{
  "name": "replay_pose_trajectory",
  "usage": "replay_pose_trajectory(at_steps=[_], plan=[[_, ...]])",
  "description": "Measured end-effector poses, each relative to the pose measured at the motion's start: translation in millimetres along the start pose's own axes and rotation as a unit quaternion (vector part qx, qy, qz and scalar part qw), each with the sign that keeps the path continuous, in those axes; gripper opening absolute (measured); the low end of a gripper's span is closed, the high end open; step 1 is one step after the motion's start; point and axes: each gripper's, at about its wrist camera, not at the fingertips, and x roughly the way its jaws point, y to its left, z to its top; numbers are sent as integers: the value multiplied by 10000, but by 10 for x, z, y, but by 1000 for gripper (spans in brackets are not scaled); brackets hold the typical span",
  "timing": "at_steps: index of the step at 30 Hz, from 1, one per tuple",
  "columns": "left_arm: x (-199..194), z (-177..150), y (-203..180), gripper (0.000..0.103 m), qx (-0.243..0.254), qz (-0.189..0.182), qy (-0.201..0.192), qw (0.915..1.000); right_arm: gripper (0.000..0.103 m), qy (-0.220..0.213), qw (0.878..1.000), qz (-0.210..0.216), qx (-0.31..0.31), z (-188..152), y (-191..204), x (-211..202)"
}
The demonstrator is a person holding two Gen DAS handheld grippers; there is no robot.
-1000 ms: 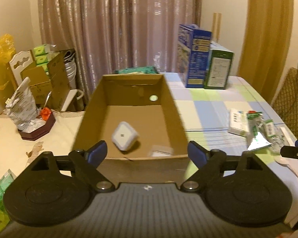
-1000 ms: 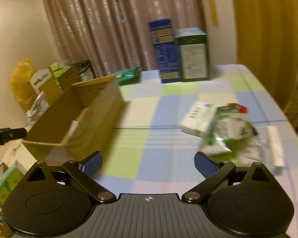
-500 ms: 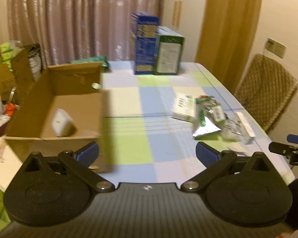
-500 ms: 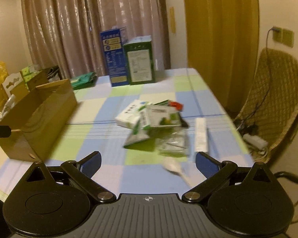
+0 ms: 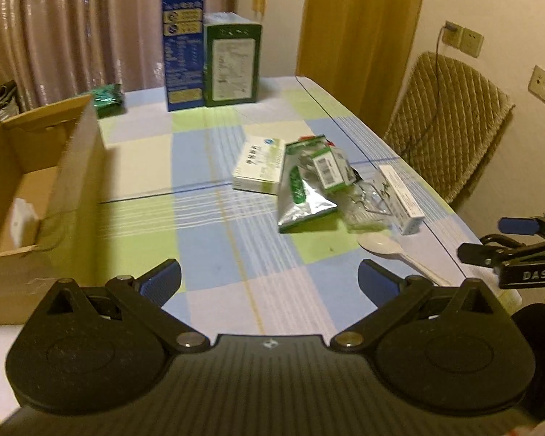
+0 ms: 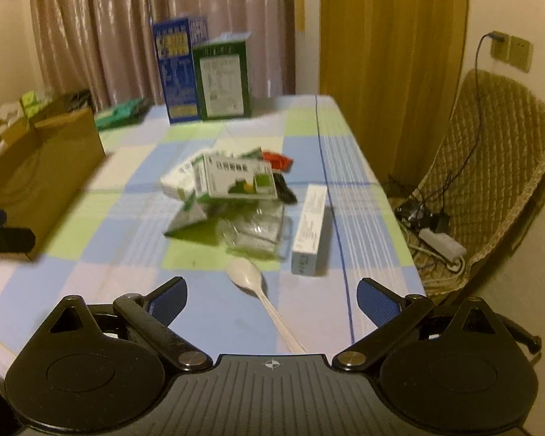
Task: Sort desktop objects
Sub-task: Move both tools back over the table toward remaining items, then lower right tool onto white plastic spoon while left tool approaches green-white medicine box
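Both views now off cardboard box point(image 5: 72, 167)

Left claw point(image 5: 269, 279): jaws spread wide, nothing between the blue pads, angled down over the worktop. Right claw point(image 6: 271, 297): same, jaws wide apart, empty, tilted down. Each shows at the edge of the other's view; the right is on the left's far right side.
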Motion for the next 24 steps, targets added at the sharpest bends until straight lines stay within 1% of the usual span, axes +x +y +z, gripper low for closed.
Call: replay_pose_trajectory(at_steps=[1, 3, 9, 11, 14, 19, 24], plan=[[42, 4, -27, 102, 24, -14, 17, 10000, 92, 62, 10000, 27, -28, -3, -30, 46], [109, 10, -51, 102, 46, -42, 31, 10000, 82, 226, 9996, 89, -119, 0, -74, 155], [354, 26, -71, 102, 175, -75, 128, 9997, 64, 663, 9944, 381, -732, 10, -45, 519], [436, 45, -74, 102, 228, -104, 147, 9996, 60, 782, 9913, 456, -953, 9, -14, 645], [535, 78, -67, 102, 241, -131, 176, 9995, 49, 908, 9874, 568, -1166, 2, 23, 801], [677, 104, -65, 102, 306, -189, 235, 9991, 41, 987, 9834, 699, -1355, -6, 47, 982], [776, 97, -45, 102, 345, -206, 297, 9988, 32, 1084, 9814, 807, -1360, 9, 38, 1093]])
